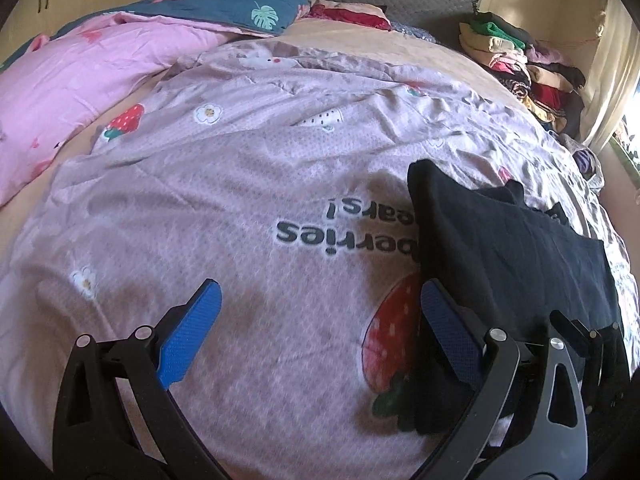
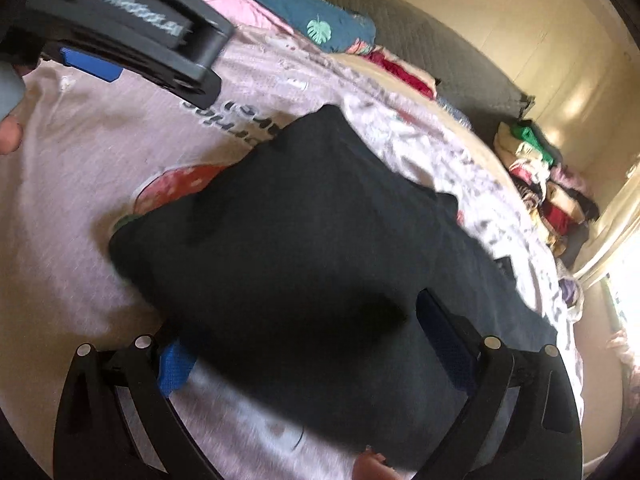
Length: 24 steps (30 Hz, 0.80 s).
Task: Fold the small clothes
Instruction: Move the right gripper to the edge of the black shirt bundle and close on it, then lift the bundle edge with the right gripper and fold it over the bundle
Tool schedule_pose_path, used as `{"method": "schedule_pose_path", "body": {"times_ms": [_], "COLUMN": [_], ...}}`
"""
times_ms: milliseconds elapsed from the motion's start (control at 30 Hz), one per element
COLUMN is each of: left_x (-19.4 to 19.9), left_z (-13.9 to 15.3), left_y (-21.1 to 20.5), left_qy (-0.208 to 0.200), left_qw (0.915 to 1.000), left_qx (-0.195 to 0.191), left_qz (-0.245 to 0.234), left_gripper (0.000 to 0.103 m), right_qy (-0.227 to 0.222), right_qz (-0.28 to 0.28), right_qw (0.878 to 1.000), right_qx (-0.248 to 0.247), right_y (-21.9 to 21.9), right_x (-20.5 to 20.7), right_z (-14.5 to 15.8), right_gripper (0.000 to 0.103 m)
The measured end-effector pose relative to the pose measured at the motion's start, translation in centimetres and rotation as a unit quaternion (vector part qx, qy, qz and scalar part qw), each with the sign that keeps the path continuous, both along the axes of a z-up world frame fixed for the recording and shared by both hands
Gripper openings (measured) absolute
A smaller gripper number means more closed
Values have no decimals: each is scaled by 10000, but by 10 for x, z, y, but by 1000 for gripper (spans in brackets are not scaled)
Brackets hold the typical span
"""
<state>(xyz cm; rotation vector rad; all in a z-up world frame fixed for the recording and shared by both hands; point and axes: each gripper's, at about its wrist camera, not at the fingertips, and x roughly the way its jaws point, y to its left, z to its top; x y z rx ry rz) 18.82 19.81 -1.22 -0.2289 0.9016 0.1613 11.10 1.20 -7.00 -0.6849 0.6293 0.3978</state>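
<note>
Left gripper (image 1: 320, 332) wide open over the pink strawberry bedspread (image 1: 240, 184), holding nothing; its right finger (image 1: 448, 332) sits against the near left edge of the black garment (image 1: 508, 248). Garment lies flat on the bedspread, near right of the bed, long axis running near to far. Right gripper (image 2: 308, 356) open, fingers astride the garment's near end. Clothes pile (image 1: 520, 64) far right.
</note>
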Motion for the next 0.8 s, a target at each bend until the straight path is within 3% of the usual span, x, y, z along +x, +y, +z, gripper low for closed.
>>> {"method": "schedule_pose_path", "body": {"times_ms": [100,167,200,333,367,533,700,800], "left_x": [10,19,22,39,44,64,65,64], "left_z": [0,1,2,1,-2,-22,-20,-9], "left_y": [-1,-3,-3,-17,-21,-40,-58,-76], "left_qy": [27,32,36,125,211,657,479,370], "left_qw": [9999,9994,9991,9962,9949,9895,9815,9799], "left_qx": [-108,-335,-412,-794,-902,-1169,-1693,-1738], "left_qz": [-12,-71,-96,-338,-400,-532,-759,-908], "left_gripper": [93,93,93,93,93,93,93,75], "right_qy": [-219,-226,-239,-175,-208,-393,-519,-588], "right_qz": [71,196,239,509,552,482,361,199], "right_qw": [9997,9992,9990,9973,9968,9953,9934,9909], "right_qx": [98,251,303,501,533,738,960,1190], "right_y": [-5,-11,-14,-19,-20,-34,-53,-69], "right_x": [-3,-7,-9,-18,-21,-28,-36,-39], "right_z": [6,12,13,19,21,32,42,52], "right_gripper": [94,78,75,33,27,19,17,15]}}
